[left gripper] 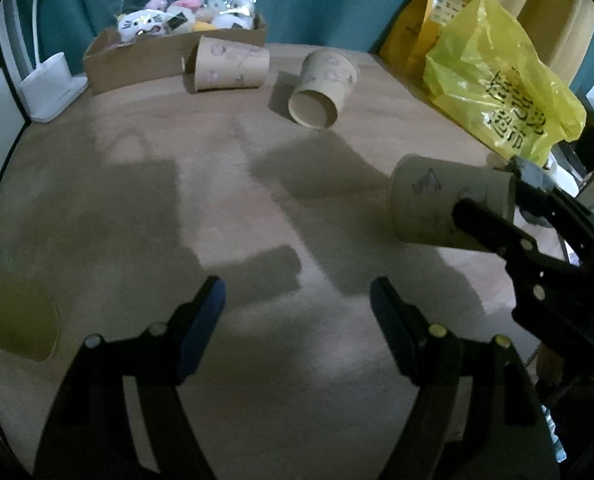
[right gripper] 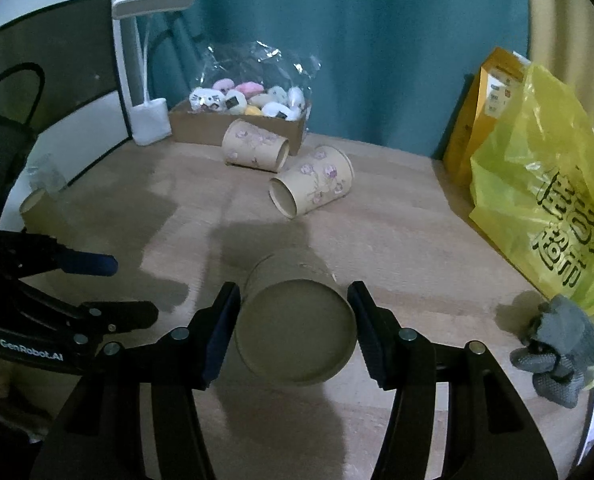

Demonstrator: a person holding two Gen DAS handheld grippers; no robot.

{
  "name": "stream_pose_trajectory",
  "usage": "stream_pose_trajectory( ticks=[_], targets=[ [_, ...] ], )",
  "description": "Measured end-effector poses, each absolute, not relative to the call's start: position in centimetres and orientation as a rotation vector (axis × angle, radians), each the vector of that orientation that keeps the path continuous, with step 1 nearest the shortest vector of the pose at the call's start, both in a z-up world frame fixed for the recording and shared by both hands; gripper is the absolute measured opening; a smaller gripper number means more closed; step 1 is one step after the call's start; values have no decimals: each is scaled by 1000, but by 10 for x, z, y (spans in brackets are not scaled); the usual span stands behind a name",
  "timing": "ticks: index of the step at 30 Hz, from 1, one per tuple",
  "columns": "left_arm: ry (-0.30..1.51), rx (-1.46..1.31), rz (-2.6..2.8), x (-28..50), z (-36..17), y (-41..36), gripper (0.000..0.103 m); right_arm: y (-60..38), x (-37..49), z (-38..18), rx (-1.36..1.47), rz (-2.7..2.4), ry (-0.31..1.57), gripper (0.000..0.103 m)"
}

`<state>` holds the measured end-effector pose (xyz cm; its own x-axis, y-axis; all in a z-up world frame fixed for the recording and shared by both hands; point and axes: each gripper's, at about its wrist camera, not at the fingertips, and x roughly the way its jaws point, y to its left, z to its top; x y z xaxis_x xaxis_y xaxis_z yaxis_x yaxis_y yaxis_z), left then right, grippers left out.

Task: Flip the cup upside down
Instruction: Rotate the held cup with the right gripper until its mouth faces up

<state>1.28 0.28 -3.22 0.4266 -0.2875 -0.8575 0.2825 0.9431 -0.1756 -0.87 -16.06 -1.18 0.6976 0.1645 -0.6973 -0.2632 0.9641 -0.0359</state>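
Note:
My right gripper [right gripper: 293, 328] is shut on a tan paper cup [right gripper: 295, 326], held sideways above the table with its flat base toward the camera. In the left wrist view the same cup [left gripper: 445, 208] hangs at the right, its base pointing left, in the right gripper [left gripper: 493, 208]. My left gripper [left gripper: 297, 316] is open and empty over the bare table; it also shows at the left of the right wrist view [right gripper: 121, 288]. Two more flowered cups lie on their sides further back, one by the box [left gripper: 231, 63] [right gripper: 255, 151] and one nearer [left gripper: 321, 87] [right gripper: 312, 185].
A cardboard box of plush toys [left gripper: 137, 56] and a white lamp base [left gripper: 51, 86] stand at the back left. A yellow plastic bag [left gripper: 501, 84] and an orange packet [left gripper: 421, 28] line the right side. A grey glove [right gripper: 557, 344] lies at the right. Another cup [right gripper: 37, 204] sits at the left edge.

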Motion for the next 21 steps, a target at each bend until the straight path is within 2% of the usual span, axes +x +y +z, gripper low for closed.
stream_pose_trajectory(
  ticks=[13, 21],
  targets=[
    [1054, -49, -341, -7, -33, 6, 76, -148, -22, -10, -257, 304, 934, 59],
    [1048, -55, -302, -7, -39, 18, 76, -137, -5, -19, -285, 302, 945, 59]
  ],
)
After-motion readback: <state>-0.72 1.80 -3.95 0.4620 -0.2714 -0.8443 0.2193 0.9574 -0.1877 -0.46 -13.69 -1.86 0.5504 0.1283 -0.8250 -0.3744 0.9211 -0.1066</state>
